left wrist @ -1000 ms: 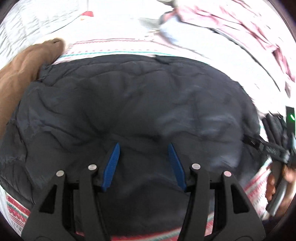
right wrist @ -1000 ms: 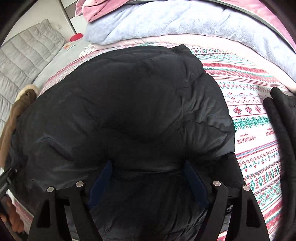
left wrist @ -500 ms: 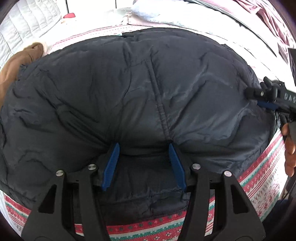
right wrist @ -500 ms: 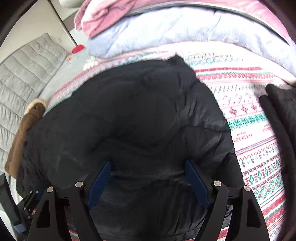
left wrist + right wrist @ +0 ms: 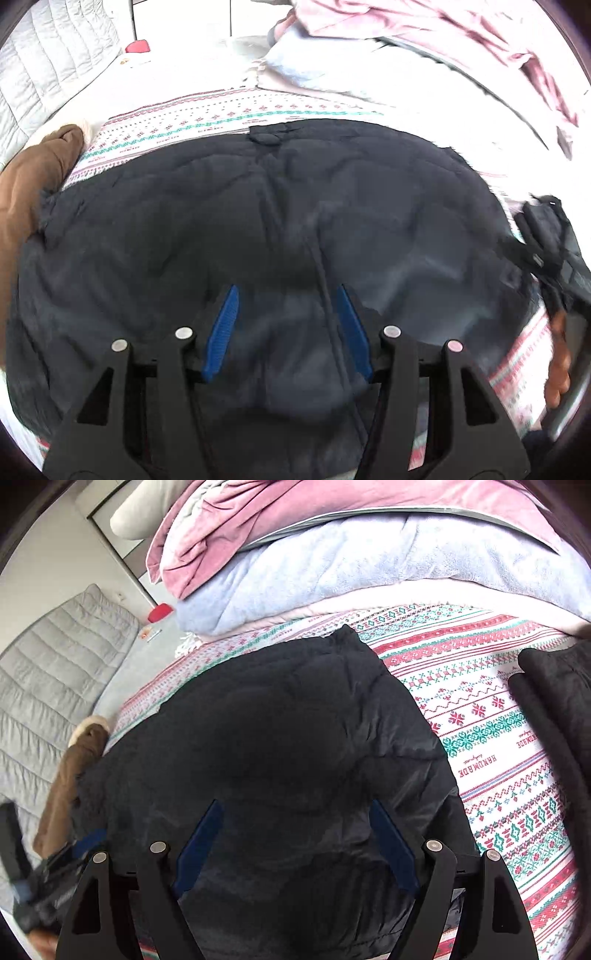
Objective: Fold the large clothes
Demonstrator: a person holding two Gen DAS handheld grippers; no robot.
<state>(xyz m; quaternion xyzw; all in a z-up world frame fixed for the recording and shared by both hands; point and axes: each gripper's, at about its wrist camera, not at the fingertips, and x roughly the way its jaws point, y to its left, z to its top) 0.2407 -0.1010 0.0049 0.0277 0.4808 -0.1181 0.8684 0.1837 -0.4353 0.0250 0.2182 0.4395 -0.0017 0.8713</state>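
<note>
A dark, puffy jacket (image 5: 295, 221) lies spread in a rounded heap on a patterned red, green and white blanket (image 5: 184, 122). My left gripper (image 5: 286, 291) hovers over the jacket's near part, its blue pads apart and pressing on nothing. A seam of the jacket runs under the gap. In the right wrist view the same jacket (image 5: 295, 720) fills the middle, and my right gripper (image 5: 295, 805) stands wide open above its near edge. The right gripper (image 5: 543, 236) shows at the left view's right edge, with a hand (image 5: 557, 369) below it. The left gripper (image 5: 55, 878) appears blurred at the right view's bottom left.
A brown garment (image 5: 74, 768) lies against the jacket's left side. A black garment (image 5: 554, 694) rests on the blanket (image 5: 480, 709) to the right. Light blue (image 5: 369, 565) and pink (image 5: 258, 517) bedding is piled behind. A grey quilted cushion (image 5: 48, 672) and a red object (image 5: 159, 612) sit far left.
Both grippers have drawn back from the jacket, so more blanket and bedding shows around it. The left view has swung sideways. The jacket stays lying where it was.
</note>
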